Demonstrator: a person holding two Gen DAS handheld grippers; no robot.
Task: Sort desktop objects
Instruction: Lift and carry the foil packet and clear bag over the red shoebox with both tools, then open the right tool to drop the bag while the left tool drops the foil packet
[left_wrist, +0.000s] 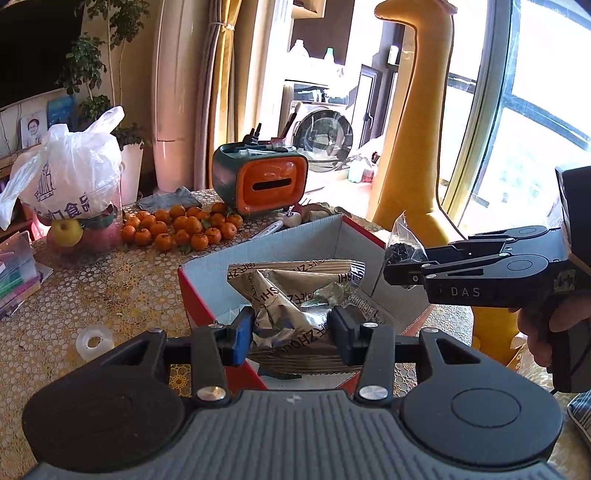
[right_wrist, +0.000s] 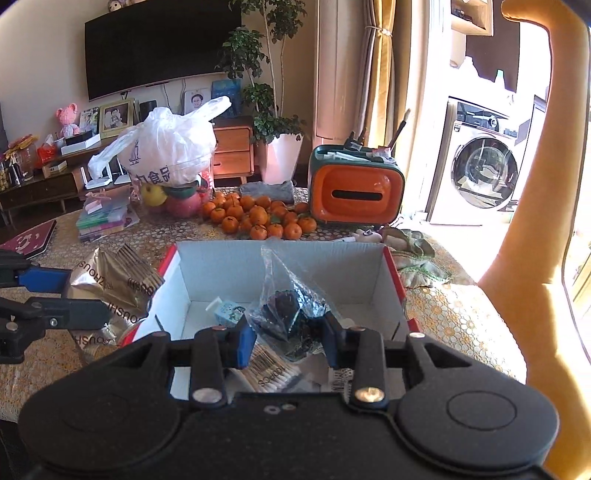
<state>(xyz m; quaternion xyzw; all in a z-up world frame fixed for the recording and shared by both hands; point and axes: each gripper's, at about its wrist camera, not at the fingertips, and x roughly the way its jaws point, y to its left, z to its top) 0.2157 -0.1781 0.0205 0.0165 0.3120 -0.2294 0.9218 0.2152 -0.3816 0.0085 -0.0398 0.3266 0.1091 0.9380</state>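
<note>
Daylight floods through a tall window (left_wrist: 535, 122) beside gold curtains (right_wrist: 380, 74). A dark television (right_wrist: 159, 48) hangs on the cream wall (above a wooden cabinet (right_wrist: 232, 151)), and a washing machine (right_wrist: 480, 166) stands beyond.

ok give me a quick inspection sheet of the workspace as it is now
Surface: table under a patterned gold cloth.
Job's things: open red box; cotton swab pack and small blue bottle inside.
Clutter: tangerines, white bag over fruit, orange organiser, tape roll, stacked cases.
Grippers: left gripper shut on foil packet; right gripper shut on clear bag of dark bits.
Cables: nothing seen.
Surroundings: TV, potted plant, washing machine.
</note>
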